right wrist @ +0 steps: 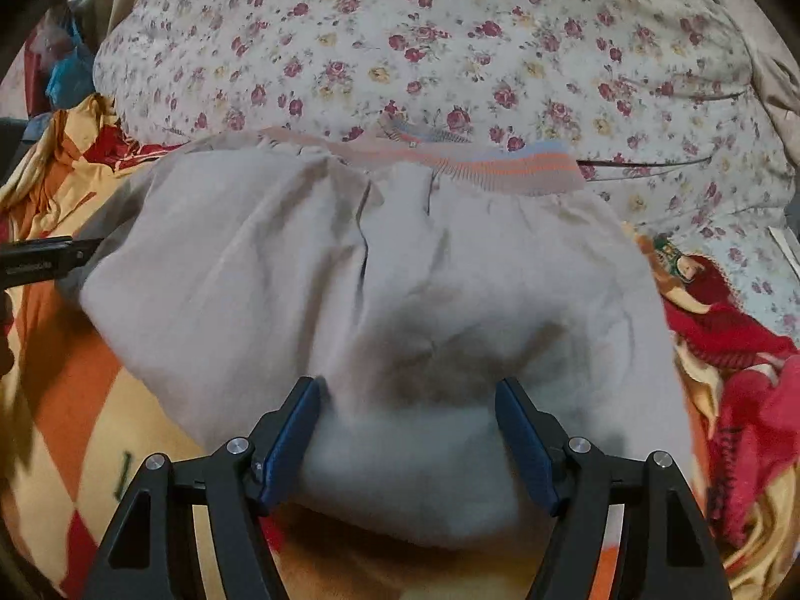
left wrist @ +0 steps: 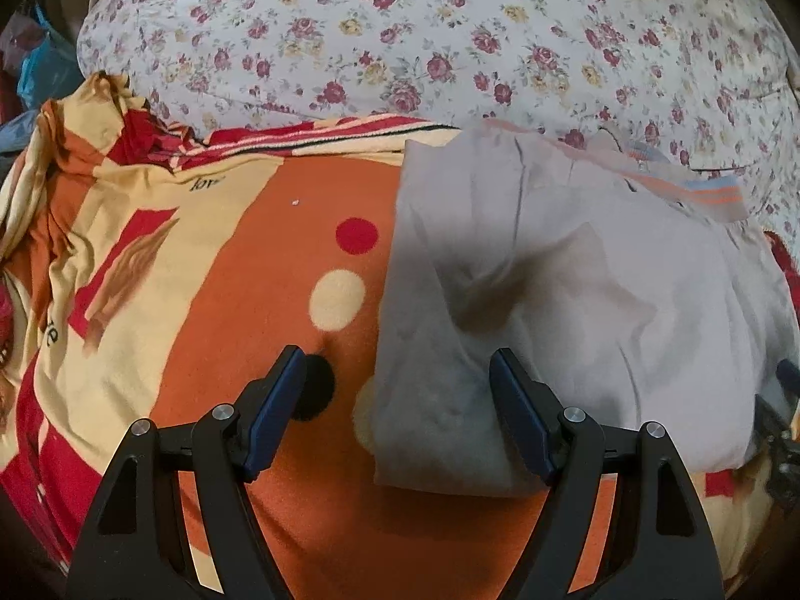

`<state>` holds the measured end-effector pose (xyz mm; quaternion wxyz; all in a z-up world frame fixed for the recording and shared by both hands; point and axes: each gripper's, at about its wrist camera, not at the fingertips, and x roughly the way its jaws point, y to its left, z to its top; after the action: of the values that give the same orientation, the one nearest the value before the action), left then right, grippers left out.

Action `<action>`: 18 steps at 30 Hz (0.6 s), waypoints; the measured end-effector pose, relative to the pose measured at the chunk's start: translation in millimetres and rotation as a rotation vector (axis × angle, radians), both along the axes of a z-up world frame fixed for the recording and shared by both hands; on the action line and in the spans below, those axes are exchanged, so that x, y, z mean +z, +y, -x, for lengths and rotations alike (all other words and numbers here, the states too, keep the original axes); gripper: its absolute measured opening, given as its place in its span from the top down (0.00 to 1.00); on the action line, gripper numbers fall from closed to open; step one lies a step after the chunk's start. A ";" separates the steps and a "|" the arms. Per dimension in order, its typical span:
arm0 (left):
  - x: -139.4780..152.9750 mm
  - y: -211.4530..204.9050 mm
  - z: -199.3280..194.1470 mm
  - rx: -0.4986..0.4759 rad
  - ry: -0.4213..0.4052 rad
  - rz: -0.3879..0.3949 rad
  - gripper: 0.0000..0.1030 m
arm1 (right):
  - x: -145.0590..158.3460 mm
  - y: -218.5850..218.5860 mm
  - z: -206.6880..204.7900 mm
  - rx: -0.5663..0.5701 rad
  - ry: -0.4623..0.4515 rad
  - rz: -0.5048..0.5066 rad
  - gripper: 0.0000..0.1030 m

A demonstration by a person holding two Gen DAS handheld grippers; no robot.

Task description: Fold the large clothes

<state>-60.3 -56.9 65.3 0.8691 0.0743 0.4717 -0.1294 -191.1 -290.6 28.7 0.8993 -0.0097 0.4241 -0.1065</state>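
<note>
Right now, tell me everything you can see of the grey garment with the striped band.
The grey garment is a soft, thick-looking cloth, pale grey, creased and bunched rather than flat. A ribbed band striped orange and pale blue runs along its far edge, near the floral quilt. It lies on the orange patterned blanket. The right gripper stands open over its near edge; the left gripper stands open across its side edge. Neither clamps it.
</note>
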 end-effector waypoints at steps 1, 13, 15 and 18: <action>1.0 0.1 0.4 -0.001 -0.003 0.001 0.25 | 4.0 -1.0 0.9 0.001 -0.008 -0.014 0.32; 7.5 -8.9 3.2 -0.012 -0.036 0.034 0.25 | 22.8 -3.3 -21.3 -0.060 -0.088 -0.157 0.32; 5.8 -12.4 1.8 -0.020 -0.034 0.035 0.25 | 20.5 -3.8 -28.7 -0.068 -0.086 -0.157 0.32; 3.0 -16.8 0.4 -0.035 -0.032 0.030 0.25 | 14.4 -3.0 -39.1 -0.073 -0.081 -0.155 0.32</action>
<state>-60.7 -73.7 68.3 0.8751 0.0717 0.4544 -0.1504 -152.0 -293.6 43.1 0.9093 0.0799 0.3944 -0.1062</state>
